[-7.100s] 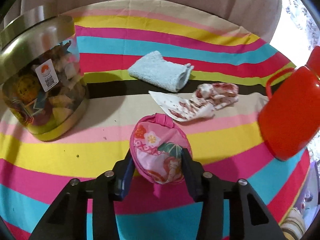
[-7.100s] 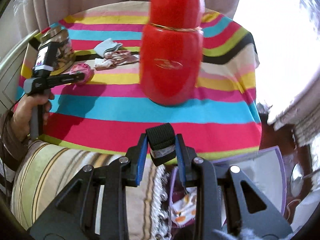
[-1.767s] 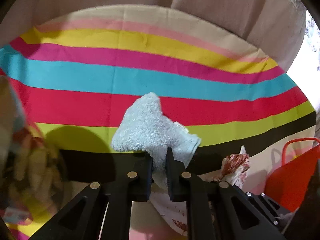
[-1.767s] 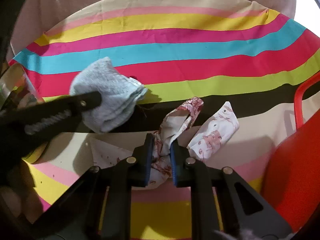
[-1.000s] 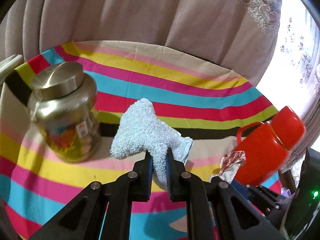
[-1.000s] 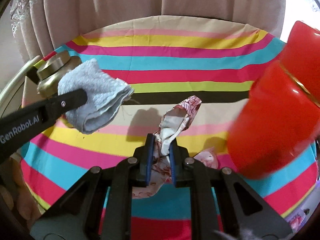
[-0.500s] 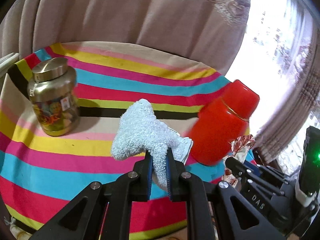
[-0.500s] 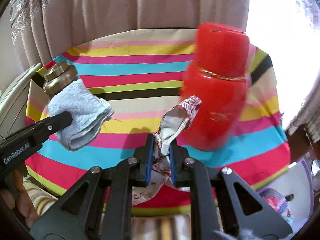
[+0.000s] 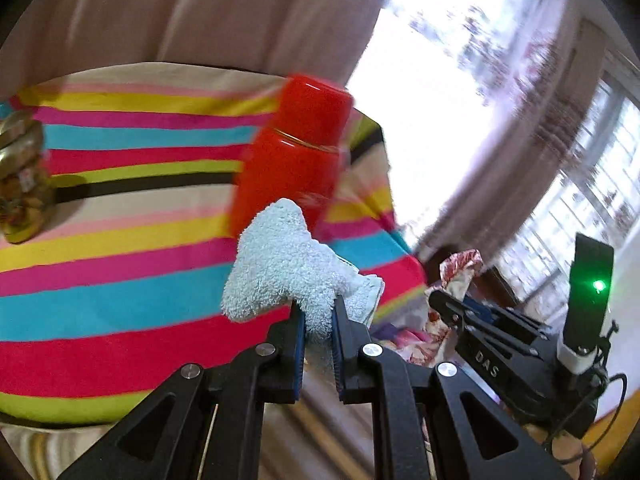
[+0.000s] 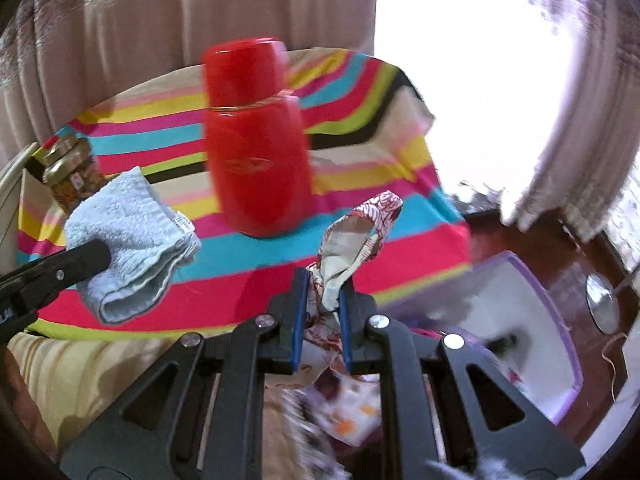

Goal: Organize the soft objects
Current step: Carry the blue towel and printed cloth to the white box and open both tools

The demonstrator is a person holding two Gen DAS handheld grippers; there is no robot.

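My left gripper is shut on a fluffy light blue towel, held in the air past the front edge of the striped table. The same blue towel shows at the left of the right wrist view. My right gripper is shut on a red-and-white patterned cloth, whose tail hangs below the jaws. That patterned cloth peeks out behind the right gripper's black frame in the left wrist view. Both grippers hover near the table's front right corner.
A red flask stands on the striped tablecloth. A gold-lidded jar sits at the far left. A white bin with a purple rim lies on the floor at the right, with soft items inside. Curtains hang behind.
Both grippers have swung right and back from the table with their cloths still held. The flask and jar have slid left in view, and the purple-rimmed bin has come into sight.
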